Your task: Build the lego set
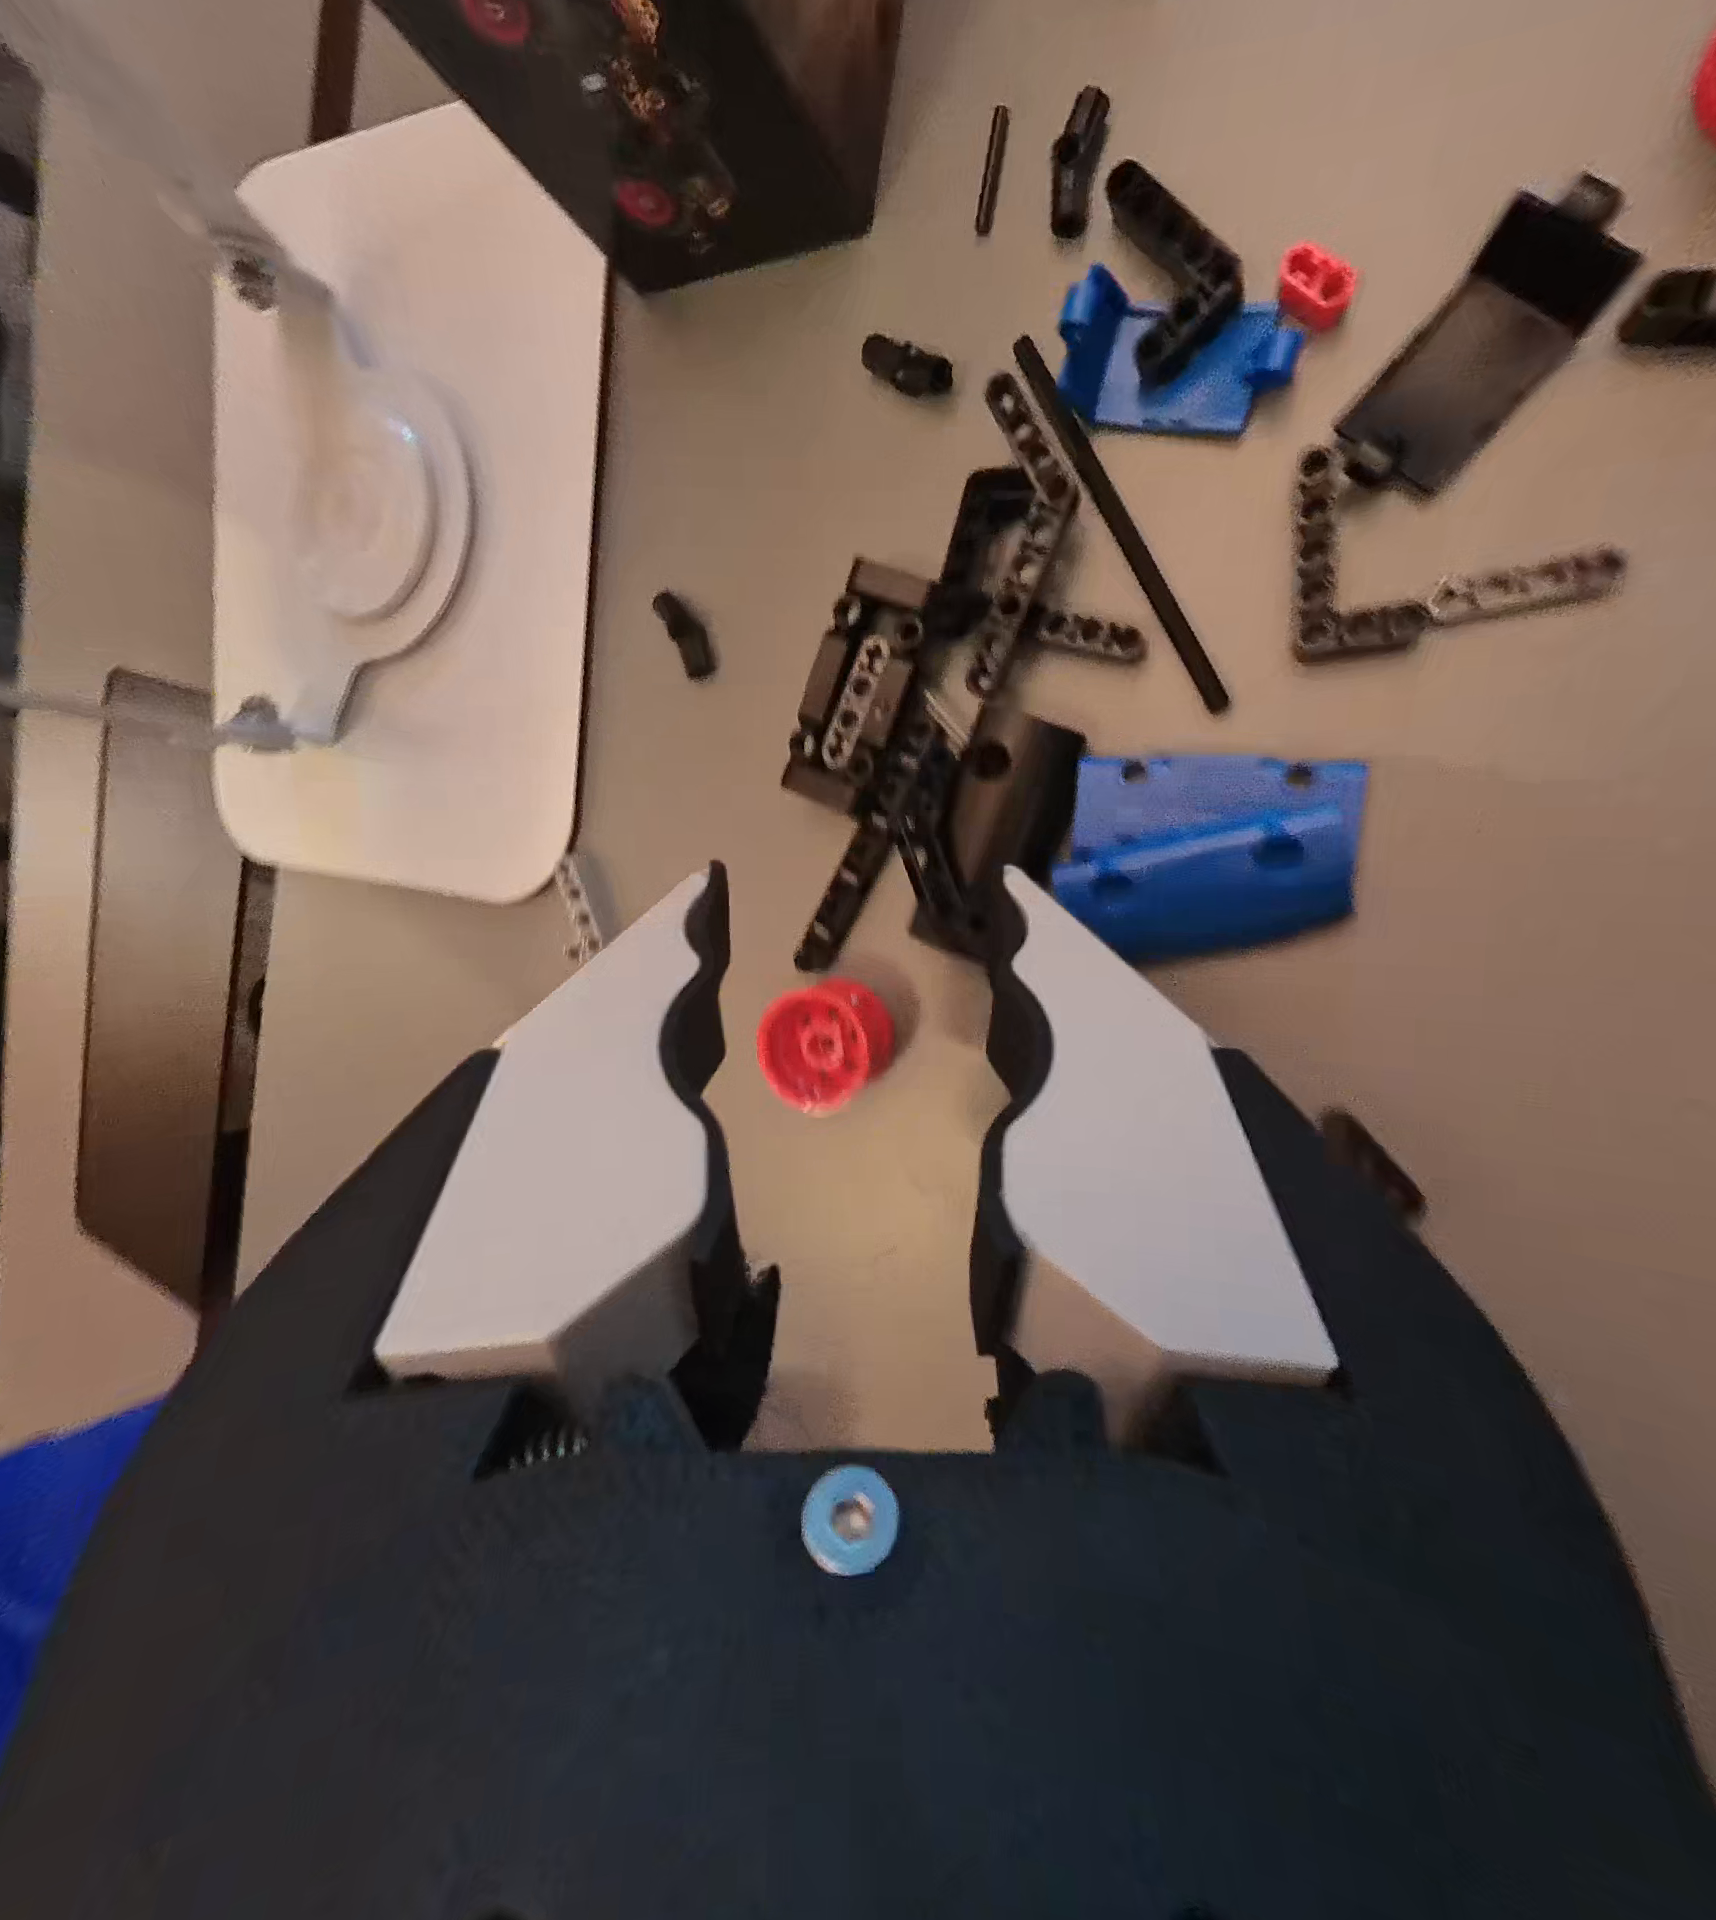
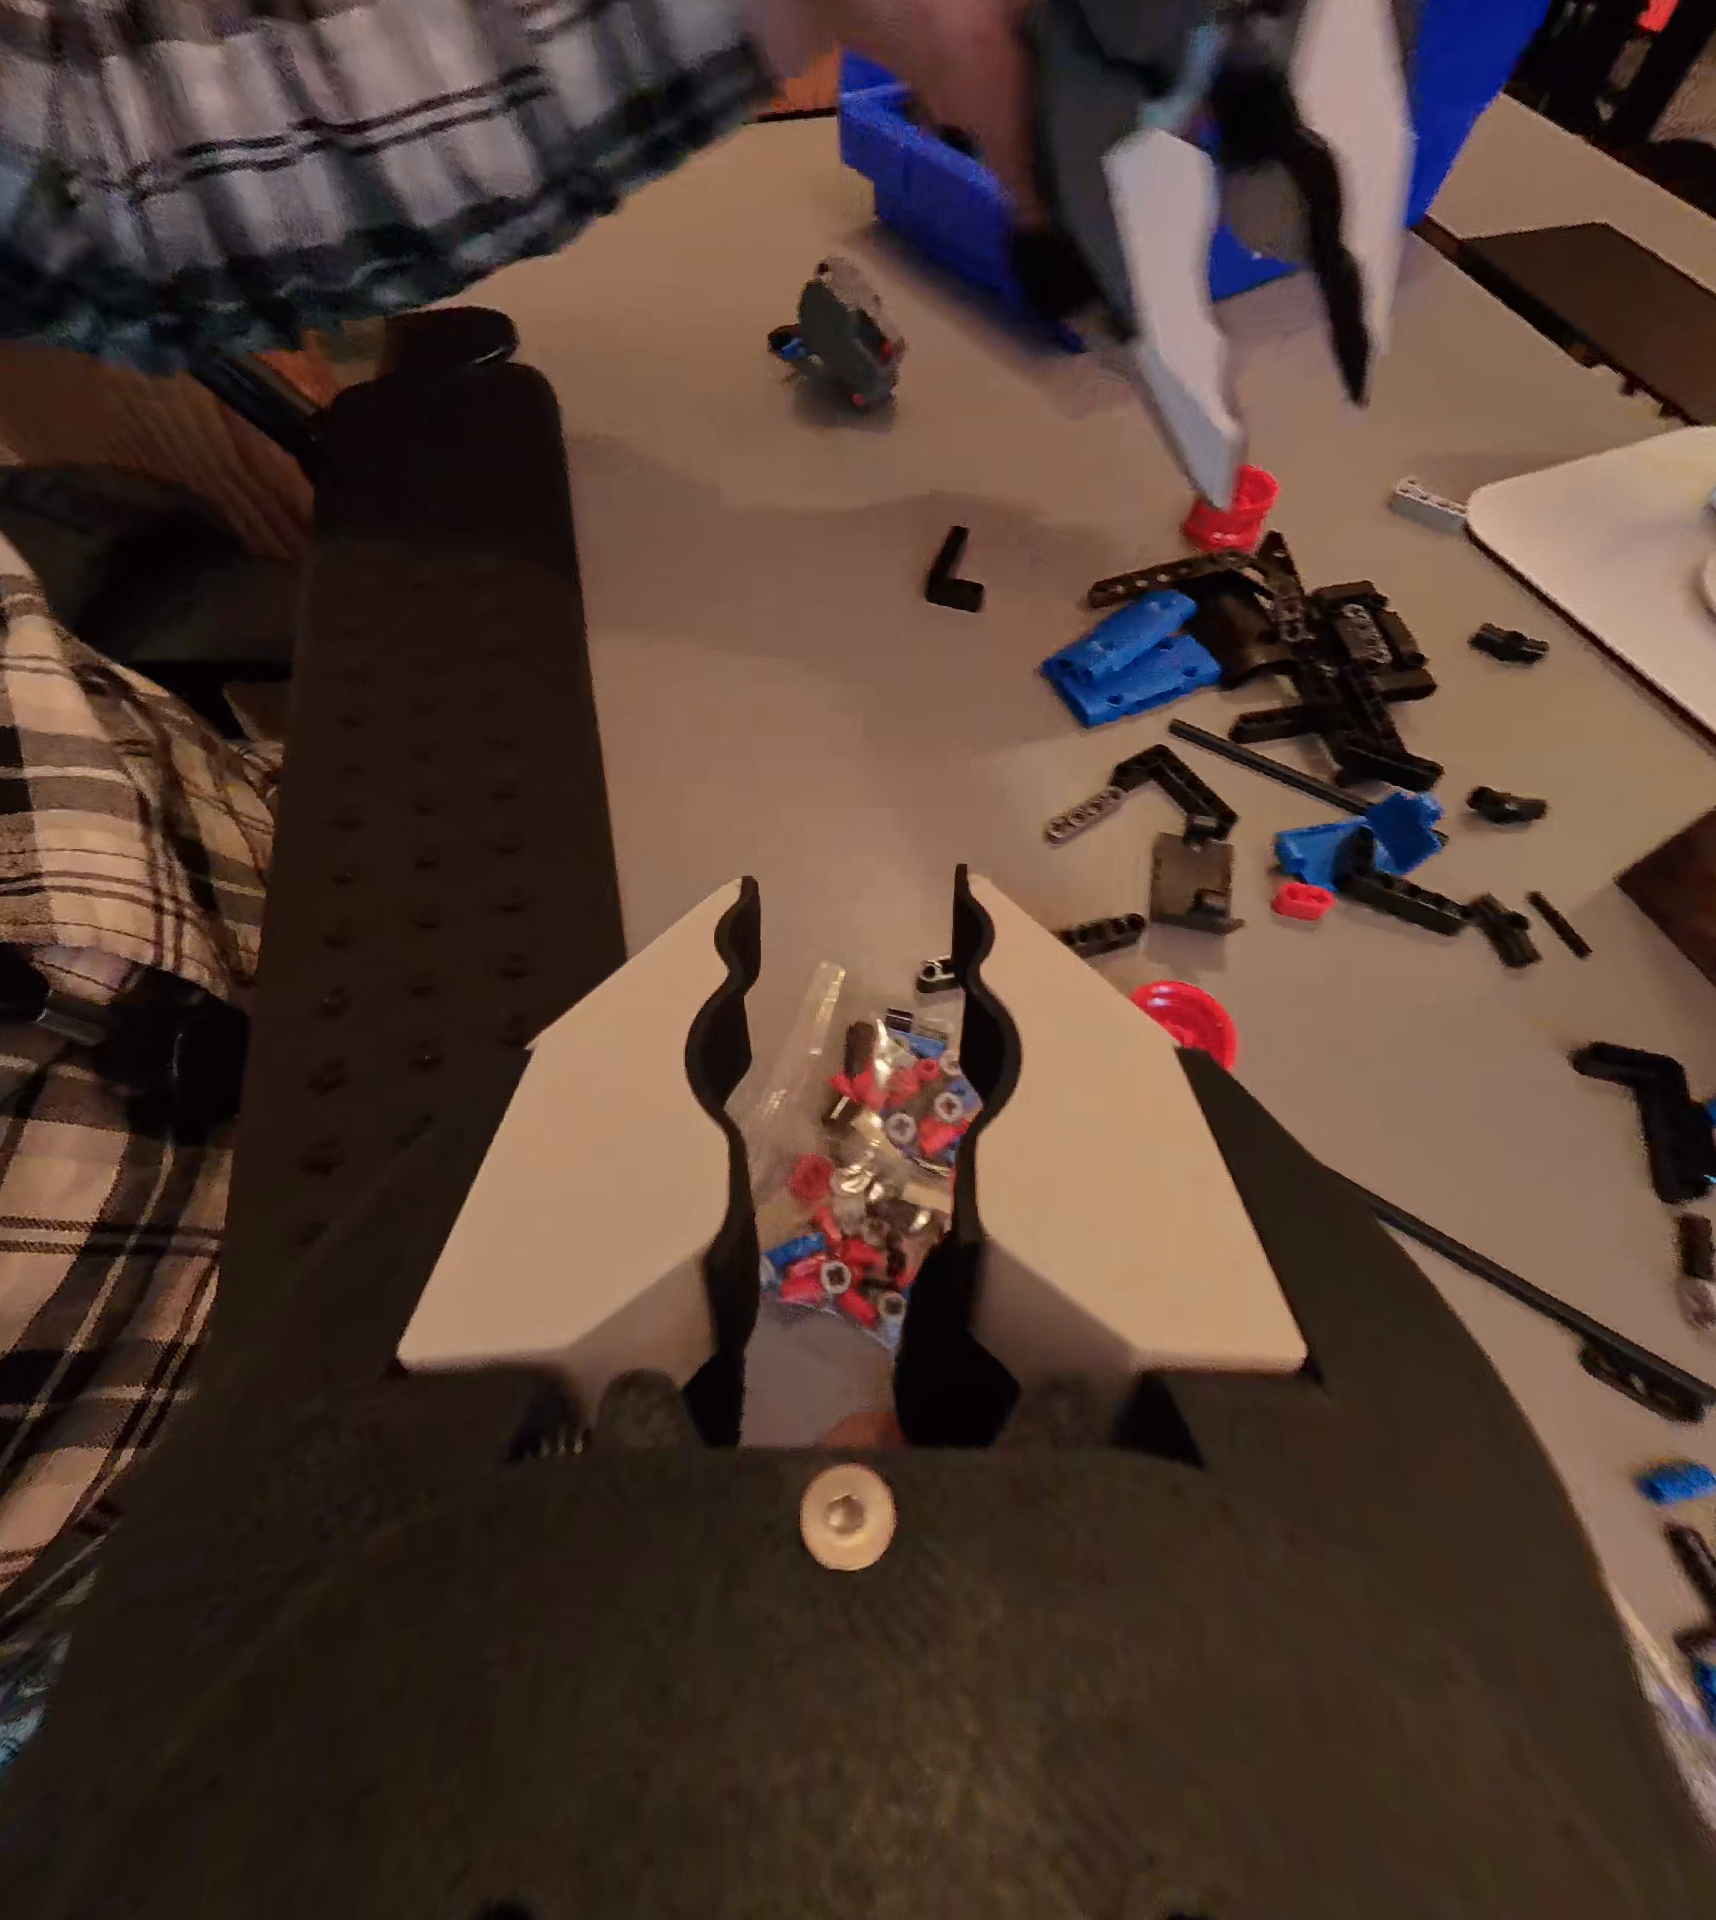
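Left wrist view: left gripper (image 1: pixel 859 935) gapes, apparently straddling red wheel (image 1: pixel 823 1047)

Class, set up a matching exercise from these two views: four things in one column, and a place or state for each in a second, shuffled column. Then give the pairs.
Things
1. left tool
2. right tool
3. small red wheel hub
4. clear bag of small parts

Places or states
A. lies on the table between the right tool's fingers
B. open, over the small red wheel hub
C. on the table, just in front of the black beam assembly
D. open, over the bag

Pairs: 1-B, 2-D, 3-C, 4-A
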A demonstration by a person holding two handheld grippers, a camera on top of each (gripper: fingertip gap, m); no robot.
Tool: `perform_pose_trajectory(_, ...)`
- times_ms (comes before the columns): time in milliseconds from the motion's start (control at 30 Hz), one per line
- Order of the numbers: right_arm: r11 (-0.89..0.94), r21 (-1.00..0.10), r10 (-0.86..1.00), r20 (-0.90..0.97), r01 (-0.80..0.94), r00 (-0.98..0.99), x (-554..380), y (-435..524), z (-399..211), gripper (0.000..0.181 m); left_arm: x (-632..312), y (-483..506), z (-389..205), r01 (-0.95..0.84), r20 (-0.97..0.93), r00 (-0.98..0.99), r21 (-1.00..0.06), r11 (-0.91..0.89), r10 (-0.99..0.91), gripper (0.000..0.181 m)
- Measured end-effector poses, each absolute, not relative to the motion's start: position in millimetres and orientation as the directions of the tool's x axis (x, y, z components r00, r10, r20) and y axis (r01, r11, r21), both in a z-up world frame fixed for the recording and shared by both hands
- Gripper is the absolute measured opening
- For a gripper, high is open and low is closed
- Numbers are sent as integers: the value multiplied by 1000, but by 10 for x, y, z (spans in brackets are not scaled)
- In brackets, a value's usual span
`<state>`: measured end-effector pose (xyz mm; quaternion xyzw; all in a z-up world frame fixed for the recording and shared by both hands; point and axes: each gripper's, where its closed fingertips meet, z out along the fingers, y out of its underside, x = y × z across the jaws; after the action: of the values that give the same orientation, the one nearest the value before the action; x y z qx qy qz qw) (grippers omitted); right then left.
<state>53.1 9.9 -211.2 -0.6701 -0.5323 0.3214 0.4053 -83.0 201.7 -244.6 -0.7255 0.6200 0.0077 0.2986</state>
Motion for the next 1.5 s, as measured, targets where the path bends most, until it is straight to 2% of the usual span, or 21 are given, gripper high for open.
perform_pose_trajectory(133,-21,-885,983,68,466,173,438,-62,-2189,33,-650,2328,-2622,-895,-301,242,-436,-93,-922,45)
perform_pose_trajectory(200,-6,-892,985,73,453,156,397,-107,-2200,32,-596,2345,-2738,-884,-191,252,-443,-146,-949,45)
perform_pose_trajectory(333,31,-890,988,98,454,123,349,-143,-2249,31,-612,2371,-2900,-889,-113,254,-419,-185,-961,25)
perform_pose_trajectory(467,42,-899,990,95,436,100,340,-175,-2248,30,-585,2403,-2843,-865,-118,274,-464,-191,-954,7)
perform_pose_trajectory(767,66,-896,994,98,439,50,321,-286,-2319,28,-529,2337,-2673,-806,-41,287,-550,-218,-957,7)
perform_pose_trajectory(933,66,-908,995,92,414,42,332,-311,-2274,27,-372,2185,-2549,-776,18,231,-599,-195,-973,8)
perform_pose_trajectory(1067,71,-910,995,96,409,41,341,-327,-2263,27,-417,2263,-2635,-819,-49,244,-545,-179,-968,10)
perform_pose_trajectory(1133,75,-909,994,100,409,41,348,-330,-2263,27,-413,2285,-2652,-814,-42,250,-550,-186,-967,1)
perform_pose_trajectory(1267,73,-909,994,100,411,43,370,-328,-2269,27,-409,2303,-2668,-801,-27,262,-564,-202,-965,0)
perform_pose_trajectory(1367,74,-913,994,100,402,43,380,-332,-2252,27,-422,2327,-2659,-799,-50,273,-568,-198,-961,3)
perform_pose_trajectory(1500,73,-918,994,97,389,43,389,-336,-2222,27,-479,2334,-2657,-803,-59,287,-558,-207,-956,16)
